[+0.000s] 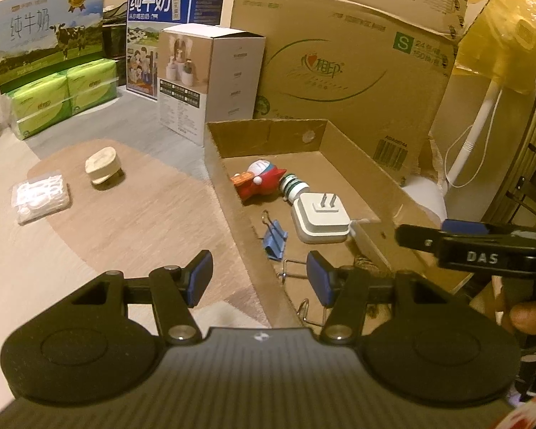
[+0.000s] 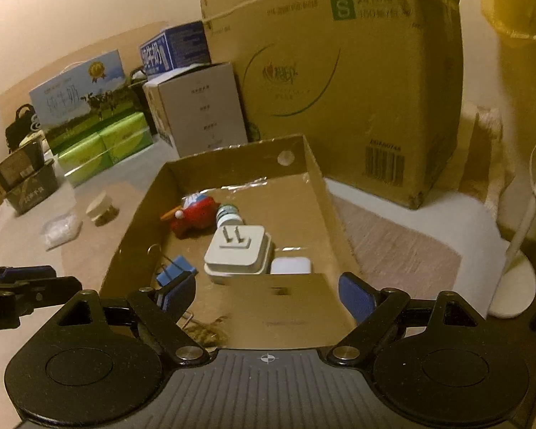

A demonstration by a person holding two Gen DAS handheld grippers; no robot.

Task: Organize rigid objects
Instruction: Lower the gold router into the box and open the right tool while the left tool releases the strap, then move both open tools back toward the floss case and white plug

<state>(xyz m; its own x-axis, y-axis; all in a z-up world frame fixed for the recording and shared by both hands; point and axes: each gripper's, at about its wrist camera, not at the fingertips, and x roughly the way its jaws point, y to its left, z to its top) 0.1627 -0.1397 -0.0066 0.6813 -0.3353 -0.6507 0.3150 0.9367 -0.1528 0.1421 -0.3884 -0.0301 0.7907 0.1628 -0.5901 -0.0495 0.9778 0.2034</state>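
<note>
A shallow cardboard box (image 1: 343, 150) (image 2: 318, 186) holds a red and blue toy figure (image 1: 259, 180) (image 2: 193, 214), a small green-white bottle (image 1: 293, 186) (image 2: 228, 216), a white plug adapter (image 1: 319, 214) (image 2: 237, 254), a blue binder clip (image 1: 275, 239) (image 2: 175, 268) and a small white case (image 2: 291, 265). On the mat to the left lie a cream block (image 1: 102, 166) (image 2: 100, 207) and a clear packet of white pieces (image 1: 41, 196) (image 2: 60, 230). My left gripper (image 1: 260, 279) (image 2: 25, 286) is open over the box's left wall, holding nothing. My right gripper (image 2: 268, 296) (image 1: 421, 237) stands wide open above the box's near wall.
Behind the box stand a large brown carton (image 1: 357, 64) (image 2: 332, 82), a white-grey product box (image 1: 211, 82), milk cartons (image 1: 171, 3) and green tissue packs (image 1: 64, 96). A white fan stand (image 2: 518, 250) is at the right. Metal clips (image 1: 293, 268) and twine lie at the box's near end.
</note>
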